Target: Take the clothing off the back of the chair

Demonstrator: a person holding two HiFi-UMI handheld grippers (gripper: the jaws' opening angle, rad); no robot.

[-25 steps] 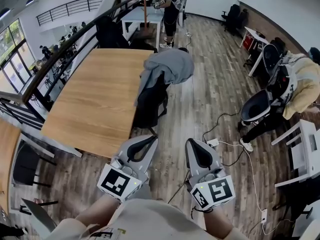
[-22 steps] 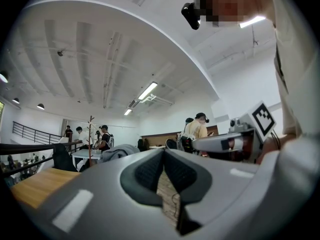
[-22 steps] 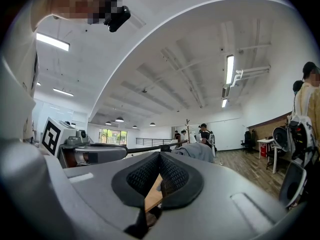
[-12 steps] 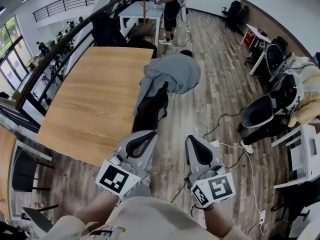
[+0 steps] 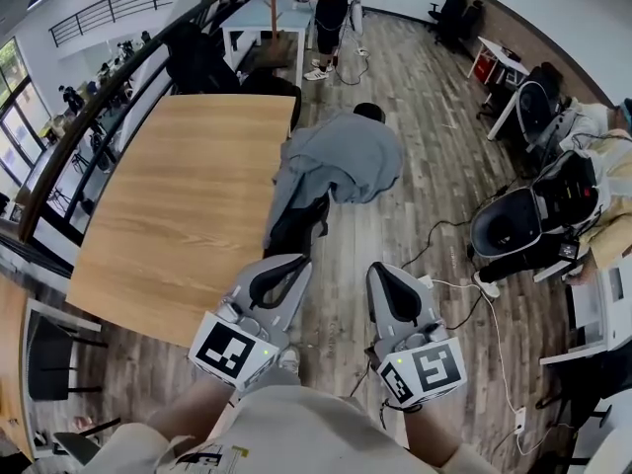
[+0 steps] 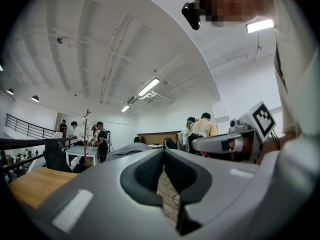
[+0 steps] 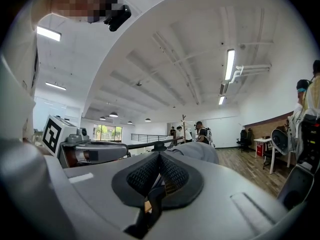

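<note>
A grey hooded garment (image 5: pixel 338 161) hangs over the back of a black chair (image 5: pixel 296 227) beside the wooden table (image 5: pixel 178 205). Its rounded top shows ahead in the left gripper view as a grey hump (image 6: pixel 122 150) and in the right gripper view as a grey hump (image 7: pixel 197 150). My left gripper (image 5: pixel 286 268) and right gripper (image 5: pixel 383 282) are both shut, empty, held side by side and pointing level toward the chair, a short way in front of it. Nothing touches the garment.
A person (image 5: pixel 326 3) stands by a white table (image 5: pixel 259 23) at the back. Another person (image 5: pixel 583 181) with a black round-backed chair (image 5: pixel 509 227) is at the right. Cables and a power strip (image 5: pixel 434 282) lie on the wood floor near my right gripper.
The chair with the garment and the table have drawn closer and lower in the head view as both grippers advance toward them. Both stay shut.
</note>
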